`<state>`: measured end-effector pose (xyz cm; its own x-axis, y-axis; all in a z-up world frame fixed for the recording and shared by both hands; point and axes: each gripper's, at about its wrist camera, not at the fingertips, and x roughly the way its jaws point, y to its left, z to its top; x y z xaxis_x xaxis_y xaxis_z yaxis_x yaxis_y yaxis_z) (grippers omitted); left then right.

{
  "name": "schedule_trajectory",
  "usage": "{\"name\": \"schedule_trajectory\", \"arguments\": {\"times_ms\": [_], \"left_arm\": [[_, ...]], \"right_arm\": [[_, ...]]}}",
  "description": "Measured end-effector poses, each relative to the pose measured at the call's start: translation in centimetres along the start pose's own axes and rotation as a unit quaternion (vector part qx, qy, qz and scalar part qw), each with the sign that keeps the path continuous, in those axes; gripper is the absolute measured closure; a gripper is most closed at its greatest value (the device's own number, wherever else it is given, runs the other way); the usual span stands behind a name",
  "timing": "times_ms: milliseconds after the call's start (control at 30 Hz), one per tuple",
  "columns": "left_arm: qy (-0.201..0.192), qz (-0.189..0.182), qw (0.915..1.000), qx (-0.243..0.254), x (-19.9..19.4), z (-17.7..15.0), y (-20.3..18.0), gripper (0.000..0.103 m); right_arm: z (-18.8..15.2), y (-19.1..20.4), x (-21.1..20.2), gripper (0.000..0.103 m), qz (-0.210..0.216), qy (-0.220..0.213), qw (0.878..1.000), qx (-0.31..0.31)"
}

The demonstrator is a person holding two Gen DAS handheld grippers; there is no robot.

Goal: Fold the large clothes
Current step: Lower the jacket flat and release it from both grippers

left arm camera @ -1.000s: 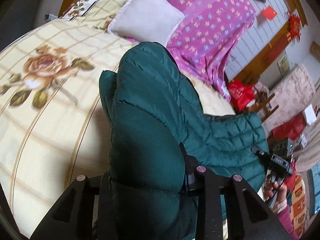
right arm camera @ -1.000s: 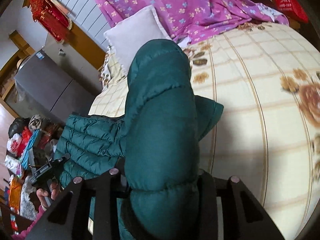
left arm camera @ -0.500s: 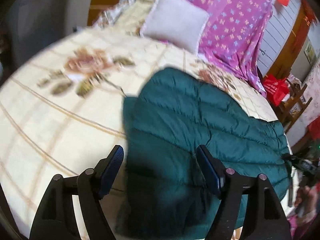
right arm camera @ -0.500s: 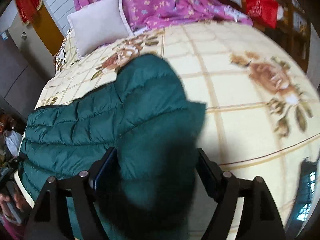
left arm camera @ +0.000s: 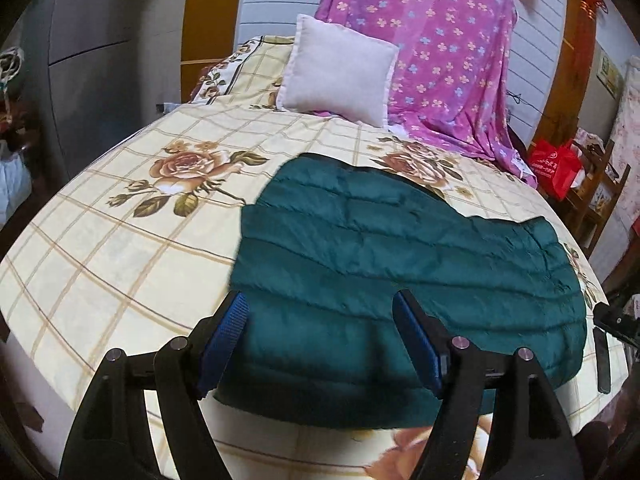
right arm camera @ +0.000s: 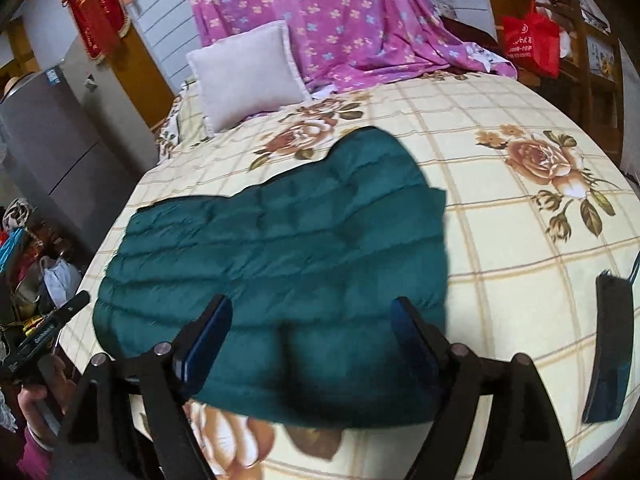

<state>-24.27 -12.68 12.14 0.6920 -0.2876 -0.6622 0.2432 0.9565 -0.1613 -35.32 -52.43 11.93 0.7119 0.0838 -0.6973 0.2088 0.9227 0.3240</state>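
A dark green quilted jacket lies flat on the flowered bedspread, one part folded over its body. My left gripper hangs open just above the jacket's near edge, and its blue pads touch no cloth. In the right wrist view the same jacket spreads out to the left across the bed. My right gripper hovers over the jacket's near edge. Its jaws are opening, with only the flat jacket below them and nothing gripped.
A pale pillow and a purple flowered sheet lie at the head of the bed. A red bag stands by wooden furniture at the right. A dark flat object lies on the bedspread. A hand holds a black tool at the lower left.
A second ago both grippers were shut on raised folds of the green jacket. Both have since let go and drawn back, and the cloth now lies flat on the bed.
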Motion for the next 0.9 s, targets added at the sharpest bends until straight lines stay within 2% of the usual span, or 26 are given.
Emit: {"name": "schedule_trajectory", "arguments": {"times_ms": [333, 500, 733, 900], "left_arm": [[-0.001, 0.003, 0.9999, 0.016, -0.8, -2.3, -3.9, 0.045], [0.004, 0.004, 0.9998, 0.021, -0.7, -3.1, -4.9, 0.045], [0.007, 0.043, 0.9977, 0.052, -0.7, -4.0, -6.4, 0.045], [-0.002, 0.041, 0.9974, 0.060, -0.9, -4.2, -6.9, 0.045]], "right_arm": [[-3.0, 4.7, -0.4, 0.013, -0.012, -0.024, 0.999, -0.026], [-4.0, 6.3, -0.1, 0.009, -0.039, -0.033, 0.998, -0.047], [-5.1, 8.2, -0.1, 0.006, -0.069, -0.046, 0.994, -0.078], [-5.5, 8.7, 0.3, 0.005, -0.078, -0.043, 0.992, -0.091]]}}
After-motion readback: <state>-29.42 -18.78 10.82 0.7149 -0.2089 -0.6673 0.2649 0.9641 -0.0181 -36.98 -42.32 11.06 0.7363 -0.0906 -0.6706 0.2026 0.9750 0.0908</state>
